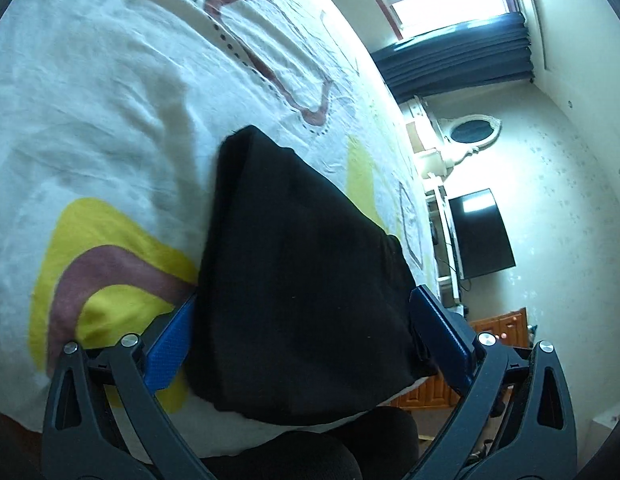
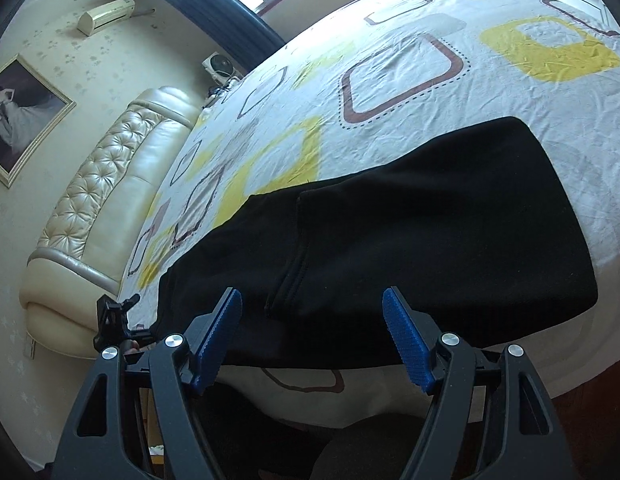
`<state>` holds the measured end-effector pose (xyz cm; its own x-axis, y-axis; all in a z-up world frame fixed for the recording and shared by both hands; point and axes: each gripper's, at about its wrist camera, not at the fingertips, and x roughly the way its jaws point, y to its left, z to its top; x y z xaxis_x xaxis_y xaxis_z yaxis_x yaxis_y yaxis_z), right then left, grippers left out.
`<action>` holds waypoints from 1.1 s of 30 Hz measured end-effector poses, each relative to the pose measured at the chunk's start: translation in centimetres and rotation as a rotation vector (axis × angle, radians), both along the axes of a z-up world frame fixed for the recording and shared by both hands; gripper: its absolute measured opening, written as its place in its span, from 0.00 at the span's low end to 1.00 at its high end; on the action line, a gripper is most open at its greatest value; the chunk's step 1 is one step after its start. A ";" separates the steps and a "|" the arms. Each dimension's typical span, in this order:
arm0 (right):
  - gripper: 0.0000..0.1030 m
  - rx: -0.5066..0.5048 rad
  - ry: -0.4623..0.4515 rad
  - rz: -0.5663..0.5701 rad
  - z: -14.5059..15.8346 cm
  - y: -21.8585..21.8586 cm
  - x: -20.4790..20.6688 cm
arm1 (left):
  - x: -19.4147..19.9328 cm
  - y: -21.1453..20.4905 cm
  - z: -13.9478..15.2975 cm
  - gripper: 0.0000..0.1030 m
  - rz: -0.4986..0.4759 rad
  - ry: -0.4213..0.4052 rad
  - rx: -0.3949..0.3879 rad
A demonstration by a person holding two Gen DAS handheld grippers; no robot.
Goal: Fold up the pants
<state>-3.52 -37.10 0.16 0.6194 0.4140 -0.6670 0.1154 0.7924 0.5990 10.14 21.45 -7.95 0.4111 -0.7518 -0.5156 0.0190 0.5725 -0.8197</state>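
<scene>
The black pants (image 1: 302, 260) lie folded into a thick stack near the front edge of the bed. In the left wrist view my left gripper (image 1: 306, 296) is open wide; its blue fingers (image 1: 170, 344) flank the stack on both sides, and I cannot tell whether they touch the cloth. In the right wrist view the pants (image 2: 429, 220) show one layer folded over another, with a hem running down the middle. My right gripper (image 2: 311, 292) hovers open over their near edge, with nothing between its blue pads (image 2: 405, 340).
A white bedsheet (image 2: 409, 60) with yellow and brown squares covers the bed. A cream tufted headboard (image 2: 102, 184) stands at the left, and a small black mount (image 2: 114, 316) sits by the bed's corner. A dark TV (image 1: 481, 232) hangs on the wall.
</scene>
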 end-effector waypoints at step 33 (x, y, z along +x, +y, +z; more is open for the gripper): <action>0.70 0.006 -0.020 0.013 -0.1 2.0 -0.3 | -0.8 -19.4 15.7 0.14 -0.312 -0.218 0.126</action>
